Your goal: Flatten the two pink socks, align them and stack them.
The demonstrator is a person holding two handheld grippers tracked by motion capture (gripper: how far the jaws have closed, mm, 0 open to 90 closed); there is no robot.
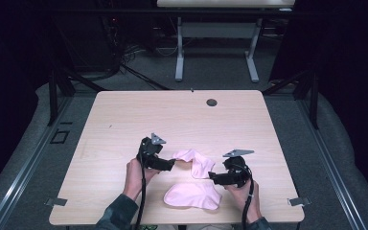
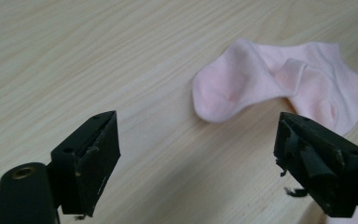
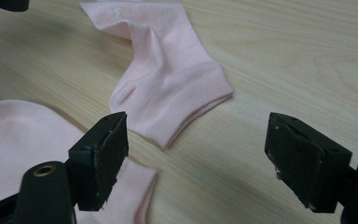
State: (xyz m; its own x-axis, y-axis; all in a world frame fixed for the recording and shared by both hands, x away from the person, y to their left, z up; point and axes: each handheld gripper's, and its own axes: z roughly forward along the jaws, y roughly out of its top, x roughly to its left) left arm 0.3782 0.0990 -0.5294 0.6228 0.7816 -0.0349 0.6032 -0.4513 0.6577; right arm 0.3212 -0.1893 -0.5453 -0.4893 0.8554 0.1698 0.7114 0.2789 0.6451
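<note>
Two pale pink socks lie on the light wooden table (image 1: 124, 124). One sock (image 1: 195, 162) is crumpled and bent, lying between the two grippers. The other sock (image 1: 193, 196) lies flat near the front edge. My left gripper (image 1: 172, 164) is open just left of the crumpled sock, apart from it. In the left gripper view its jaws stand wide around bare wood, with the sock's toe end (image 2: 233, 84) ahead. My right gripper (image 1: 212, 177) is open to the right of the socks. Its jaws frame the crumpled sock's cuff (image 3: 177, 98), and the flat sock (image 3: 18, 140) is at the lower left.
A dark round grommet (image 1: 212, 102) sits near the table's far edge. Metal clips (image 1: 57, 201) (image 1: 298, 201) stick out at the front corners. Another table's white legs (image 1: 179, 52) stand on the grey floor beyond. Bare wood spreads behind and to the left of the socks.
</note>
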